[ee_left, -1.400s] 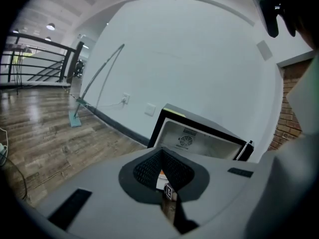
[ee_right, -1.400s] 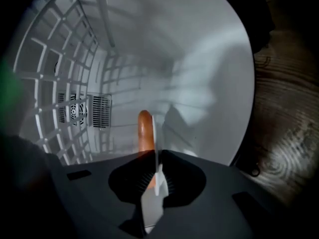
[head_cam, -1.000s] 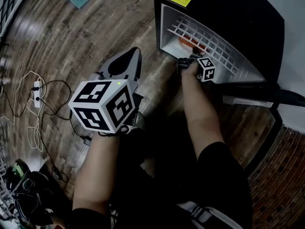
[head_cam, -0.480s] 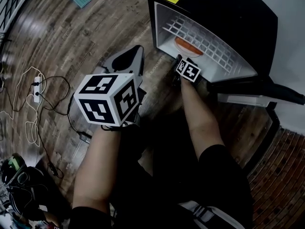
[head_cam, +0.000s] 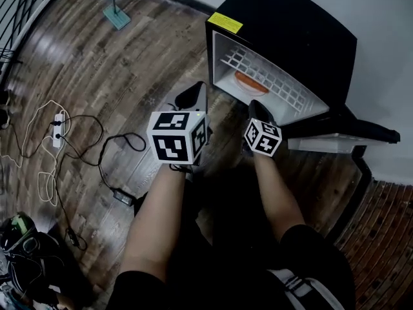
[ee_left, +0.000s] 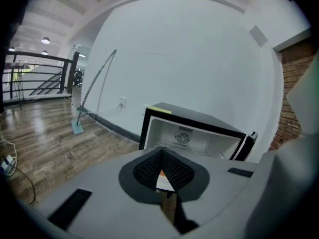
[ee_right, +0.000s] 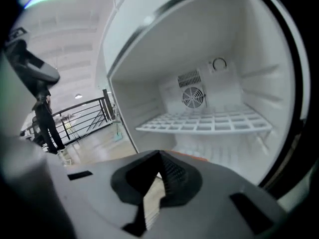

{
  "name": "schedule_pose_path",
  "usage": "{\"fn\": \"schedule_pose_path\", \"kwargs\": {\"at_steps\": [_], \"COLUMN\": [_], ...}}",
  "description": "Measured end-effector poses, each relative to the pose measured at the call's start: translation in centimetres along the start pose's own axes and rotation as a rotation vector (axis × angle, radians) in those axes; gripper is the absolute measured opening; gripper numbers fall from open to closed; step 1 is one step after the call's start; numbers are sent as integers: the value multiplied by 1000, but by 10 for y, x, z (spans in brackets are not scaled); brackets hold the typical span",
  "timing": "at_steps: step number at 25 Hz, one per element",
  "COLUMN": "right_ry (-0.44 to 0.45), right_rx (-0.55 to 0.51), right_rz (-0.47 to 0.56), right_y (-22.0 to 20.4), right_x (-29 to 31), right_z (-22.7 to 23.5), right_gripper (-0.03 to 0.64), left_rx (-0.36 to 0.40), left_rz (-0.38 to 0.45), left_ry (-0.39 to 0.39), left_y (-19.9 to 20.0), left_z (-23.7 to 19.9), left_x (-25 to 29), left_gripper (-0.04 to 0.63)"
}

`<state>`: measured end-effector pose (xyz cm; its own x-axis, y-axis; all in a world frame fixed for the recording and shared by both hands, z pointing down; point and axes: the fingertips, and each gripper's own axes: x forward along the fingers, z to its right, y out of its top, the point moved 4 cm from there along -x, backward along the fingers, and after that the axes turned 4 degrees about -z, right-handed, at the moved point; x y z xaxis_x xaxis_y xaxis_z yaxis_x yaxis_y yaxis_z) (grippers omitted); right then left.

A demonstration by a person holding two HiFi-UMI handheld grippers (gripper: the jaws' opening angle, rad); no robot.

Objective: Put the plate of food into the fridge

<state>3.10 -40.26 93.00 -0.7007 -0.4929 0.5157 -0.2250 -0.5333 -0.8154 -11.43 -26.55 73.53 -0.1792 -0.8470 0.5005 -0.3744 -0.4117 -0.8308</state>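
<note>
Plate of food (head_cam: 251,82) lies in fridge (head_cam: 290,31), beyond closed empty fingers of left gripper (head_cam: 195,93) and right gripper (head_cam: 257,106).

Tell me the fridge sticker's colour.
Yellow; the sticker shows best in the head view.

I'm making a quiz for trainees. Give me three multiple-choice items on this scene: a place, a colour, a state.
1. Where is the plate of food? A inside the fridge, under the wire shelf; B on top of it; C behind it.
2. The fridge's outer casing is: A white; B red; C black.
3. The fridge door is: A shut; B open; C missing.
Answers: A, the orange plate shows beneath the shelf grid; C, top and sides are black; B, the door stands aside and the interior is exposed.
</note>
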Motion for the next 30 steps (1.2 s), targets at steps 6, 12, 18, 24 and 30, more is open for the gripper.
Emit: {"fn": "schedule_pose_path", "kwargs": {"at_steps": [6,12,18,24,30], "right_ry": [110,91,19,-24,-4], "right_rx": [-162,-167,-118,-175,-164], "right_rz": [70,168,228,259,319], "right_y": [57,180,351,526,641], "right_x": [-97,-111,-172,-299,-443], "right_z": [-73,-124,-157,-201,-218], "right_gripper": [14,14,14,14,14], "left_rx": [13,-40,57,130,208], "left_rz": [72,61,63,113,185], "left_ry": [-56,-64,-127,-178,-239], "left_y": [24,57,217,405,518], "left_z": [-8,-8,38,119,224], "left_x": [-3,-1,-58,-168,-272], "left_gripper": [-2,-3,-2,-3,-2]}}
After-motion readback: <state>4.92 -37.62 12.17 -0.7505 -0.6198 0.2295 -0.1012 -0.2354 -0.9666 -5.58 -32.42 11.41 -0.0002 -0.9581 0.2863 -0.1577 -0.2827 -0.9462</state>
